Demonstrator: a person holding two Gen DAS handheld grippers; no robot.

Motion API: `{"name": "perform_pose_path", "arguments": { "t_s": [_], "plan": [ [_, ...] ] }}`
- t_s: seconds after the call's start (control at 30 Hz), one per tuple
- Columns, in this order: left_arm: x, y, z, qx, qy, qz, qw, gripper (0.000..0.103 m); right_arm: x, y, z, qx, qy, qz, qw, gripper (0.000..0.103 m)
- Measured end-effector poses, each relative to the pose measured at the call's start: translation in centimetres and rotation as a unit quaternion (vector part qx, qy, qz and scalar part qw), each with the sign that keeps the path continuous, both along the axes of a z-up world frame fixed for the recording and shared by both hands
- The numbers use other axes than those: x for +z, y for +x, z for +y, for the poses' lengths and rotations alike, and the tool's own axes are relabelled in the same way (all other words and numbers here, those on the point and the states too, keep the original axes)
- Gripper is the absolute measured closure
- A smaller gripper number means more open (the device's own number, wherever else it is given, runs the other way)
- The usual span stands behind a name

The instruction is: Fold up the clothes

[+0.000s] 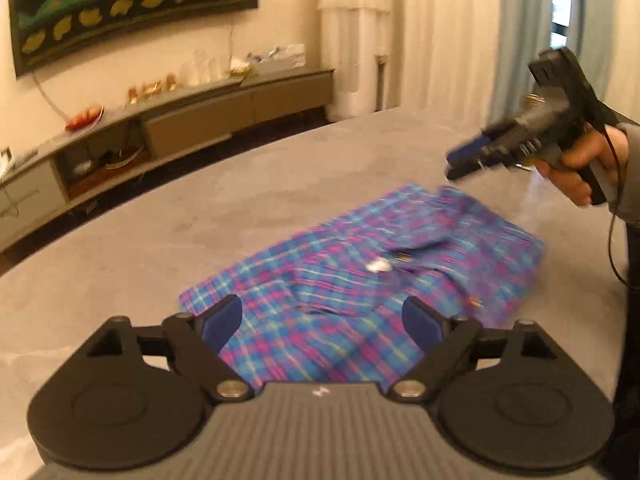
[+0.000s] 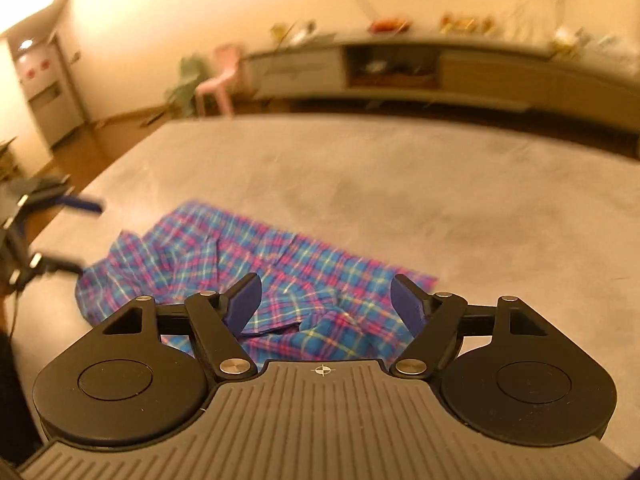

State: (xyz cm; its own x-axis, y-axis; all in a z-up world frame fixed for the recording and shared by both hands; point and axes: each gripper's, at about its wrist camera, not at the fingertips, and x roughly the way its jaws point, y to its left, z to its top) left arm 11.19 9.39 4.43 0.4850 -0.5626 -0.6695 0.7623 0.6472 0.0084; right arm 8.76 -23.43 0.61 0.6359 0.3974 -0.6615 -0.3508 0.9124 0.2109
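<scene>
Plaid shirt [image 1: 360, 276] on grey table [image 1: 160, 220], L gripper [image 1: 322, 320] & R gripper [image 2: 326, 300] fingers apart, empty

warm yellowish indoor light, motion blur throughout, fisheye bending at edges, dark vignetted corners

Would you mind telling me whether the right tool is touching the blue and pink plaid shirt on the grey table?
Apart. The left wrist view shows the right tool held above the plaid shirt, with bare table visible between.
</scene>
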Motion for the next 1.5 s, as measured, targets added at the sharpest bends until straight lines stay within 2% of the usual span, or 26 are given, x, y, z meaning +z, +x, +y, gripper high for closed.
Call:
{"name": "perform_pose_path", "arguments": {
  "t_s": [0.07,0.13,0.23,0.33,0.37,0.4,0.43,0.47,0.5,0.53,0.57,0.6,0.63,0.8,0.87,0.93,1.03,1.1,1.17,1.2,1.27,1.3,1.33,1.43,1.5],
  "plan": [
    [-1.1,2.4,-1.4,-0.008,-0.004,0.034,0.9994,0.013,-1.9,2.3,0.5,0.022,0.002,0.016,1.0,0.033],
    [-1.9,4.3,-2.9,-0.02,0.001,0.065,0.9977,0.014,-3.2,2.3,0.8,0.027,0.008,0.025,0.999,0.035],
    [-3.8,5.7,-5.0,-0.037,0.039,0.089,0.9945,0.02,-4.2,1.3,0.8,0.039,0.008,0.038,0.998,0.037],
    [-5.2,5.8,-5.3,-0.044,0.049,0.101,0.9927,0.026,-4.0,0.5,0.2,0.042,0.016,0.043,0.998,0.04],
    [-5.5,5.6,-5.2,-0.044,0.047,0.102,0.9928,0.03,-4.2,0.5,0.3,0.048,0.016,0.045,0.998,0.047],
    [-5.7,5.5,-5.1,-0.044,0.042,0.102,0.9929,0.043,-4.4,0.6,0.4,0.055,0.017,0.047,0.997,0.053],
    [-5.8,5.4,-4.9,-0.044,0.039,0.102,0.993,0.053,-4.6,0.6,0.5,0.061,0.017,0.049,0.997,0.066],
    [-5.8,5.3,-4.9,-0.043,0.039,0.098,0.9935,0.055,-4.6,0.6,0.7,0.065,0.017,0.05,0.997,0.068],
    [-5.6,5.2,-4.8,-0.041,0.041,0.092,0.9941,0.062,-4.4,0.4,1.0,0.068,0.009,0.045,0.997,0.071],
    [-5.5,5.2,-4.8,-0.039,0.042,0.086,0.9946,0.071,-4.2,0.3,1.3,0.072,0.0,0.04,0.997,0.08],
    [-5.4,5.3,-4.8,-0.035,0.042,0.082,0.9951,0.075,-3.9,0.1,1.6,0.075,-0.007,0.034,0.997,0.09],
    [-5.3,5.5,-4.8,-0.032,0.042,0.077,0.9956,0.085,-3.6,-0.1,1.6,0.077,-0.005,0.03,0.997,0.091],
    [-5.2,5.6,-4.8,-0.028,0.039,0.07,0.9963,0.09,-3.2,-0.3,1.5,0.077,-0.002,0.022,0.997,0.094],
    [-1.9,5.6,-4.3,-0.012,-0.001,0.017,0.9998,0.094,-0.9,-1.0,0.9,0.066,0.022,-0.025,0.997,0.098],
    [-0.8,6.0,-4.7,-0.001,-0.003,-0.013,0.9999,0.094,-0.3,-0.9,0.6,0.054,0.032,-0.043,0.997,0.098],
    [-0.5,6.8,-5.4,0.019,0.01,-0.039,0.999,0.102,-0.3,-0.5,0.5,0.032,0.025,-0.055,0.998,0.098],
    [-2.4,8.4,-7.0,0.052,0.058,-0.072,0.9944,0.102,-1.7,0.4,1.4,-0.005,-0.036,-0.057,0.998,0.098],
    [-4.4,9.5,-8.0,0.058,0.081,-0.053,0.9936,0.102,-3.4,1.1,2.2,-0.016,-0.074,-0.039,0.996,0.098],
    [-5.0,9.6,-8.5,0.063,0.086,-0.045,0.9933,0.101,-4.8,1.5,2.6,-0.01,-0.087,-0.012,0.996,0.096],
    [-4.8,9.5,-8.4,0.061,0.077,-0.035,0.9946,0.096,-4.3,1.2,2.6,-0.007,-0.083,-0.015,0.996,0.092],
    [-3.7,9.3,-7.8,0.04,0.044,0.012,0.9982,0.071,-3.4,0.5,2.6,-0.002,-0.074,-0.021,0.997,0.079],
    [-3.1,9.1,-7.5,0.029,0.027,0.038,0.9985,0.042,-2.9,0.1,2.6,0.0,-0.069,-0.024,0.997,0.077],
    [-2.8,9.1,-7.2,0.021,0.017,0.061,0.9978,0.026,-2.5,-0.2,2.6,0.003,-0.065,-0.027,0.998,0.073],
    [-3.4,9.4,-7.1,-0.004,0.005,0.125,0.9921,0.025,-1.1,-1.3,2.7,0.01,-0.051,-0.036,0.998,0.069],
    [-4.6,9.7,-7.7,0.0,0.024,0.14,0.9899,0.025,-0.1,-2.0,2.7,0.015,-0.042,-0.042,0.998,0.066]
  ]
}}
